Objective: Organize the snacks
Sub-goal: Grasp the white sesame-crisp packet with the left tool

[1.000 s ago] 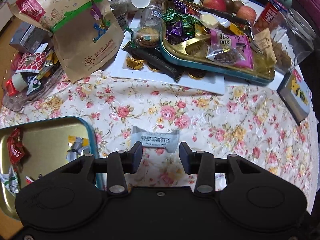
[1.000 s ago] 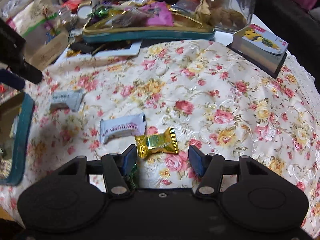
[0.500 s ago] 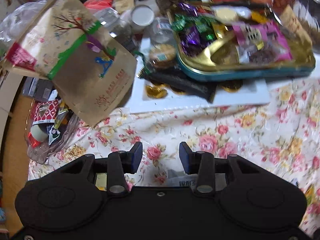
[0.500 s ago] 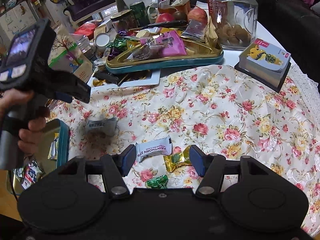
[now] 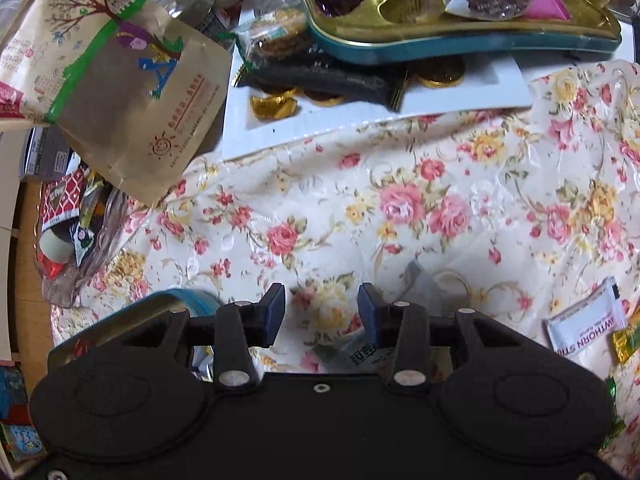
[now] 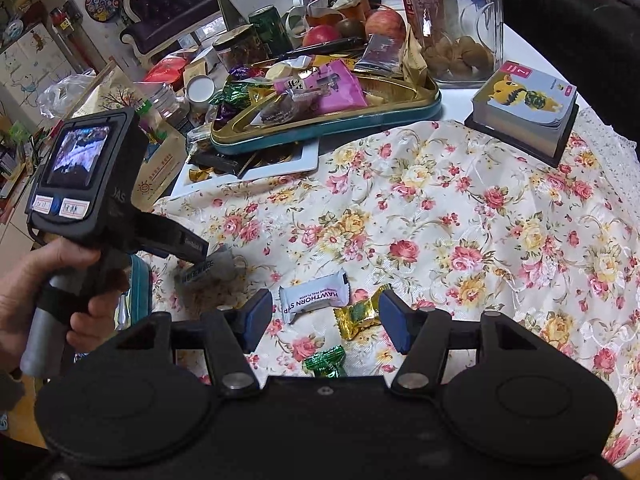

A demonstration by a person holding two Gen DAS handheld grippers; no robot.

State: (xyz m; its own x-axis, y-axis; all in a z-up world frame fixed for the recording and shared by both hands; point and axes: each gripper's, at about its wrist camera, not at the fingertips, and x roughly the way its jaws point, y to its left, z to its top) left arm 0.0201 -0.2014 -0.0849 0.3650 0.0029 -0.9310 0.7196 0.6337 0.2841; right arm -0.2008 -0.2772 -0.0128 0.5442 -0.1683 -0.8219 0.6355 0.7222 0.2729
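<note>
Right wrist view: four small snacks lie loose on the flowered cloth of the counter (image 6: 460,208): a grey packet (image 6: 210,270), a white hawthorn bar (image 6: 312,296), a gold candy (image 6: 358,316) and a green candy (image 6: 324,362). At the counter's left edge a teal-rimmed tin (image 6: 140,280) already holds a few wrappers, and the big tray (image 6: 320,130) at the back is heaped, so I judge the sorting to be partly done. The left claw (image 5: 320,308) points steeply down with its tip at the grey packet; its jaws are drawn in narrow, only cloth shows in the gap, and a grip cannot be confirmed. The right claw (image 6: 326,316) hangs spread and empty above the bar and the candies. All four pieces remain to be put away.
</note>
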